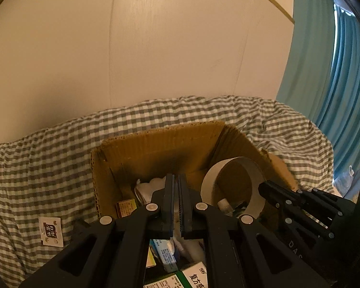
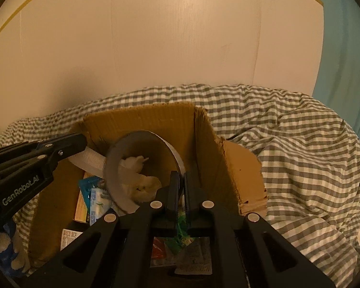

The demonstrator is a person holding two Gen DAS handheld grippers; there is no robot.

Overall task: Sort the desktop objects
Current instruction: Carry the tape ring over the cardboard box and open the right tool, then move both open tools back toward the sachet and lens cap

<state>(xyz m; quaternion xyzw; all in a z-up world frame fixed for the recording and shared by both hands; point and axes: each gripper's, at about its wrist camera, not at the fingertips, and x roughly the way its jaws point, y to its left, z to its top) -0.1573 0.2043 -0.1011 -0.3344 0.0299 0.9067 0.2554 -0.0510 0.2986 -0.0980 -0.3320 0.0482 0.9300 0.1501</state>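
An open cardboard box [image 1: 156, 148] [image 2: 141, 117] sits on the checked cloth. My right gripper [image 2: 182, 177] is shut on the rim of a grey tape roll [image 2: 115, 175] [image 1: 254, 170] and holds it upright over the box. It shows from the side in the left wrist view [image 1: 268, 188]. My left gripper [image 1: 176, 180] hangs over the box with its jaws nearly closed around a white crumpled item [image 1: 146, 187]; it also shows in the right wrist view [image 2: 82, 141]. Several medicine boxes and packets [image 1: 194, 276] [image 2: 96, 196] lie inside the box.
A small white sachet [image 1: 51, 231] lies on the checked cloth [image 1: 48, 158] left of the box. A box flap [image 2: 244, 168] lies open to the right. A cream wall is behind, and a blue curtain [image 1: 324, 72] hangs at the right.
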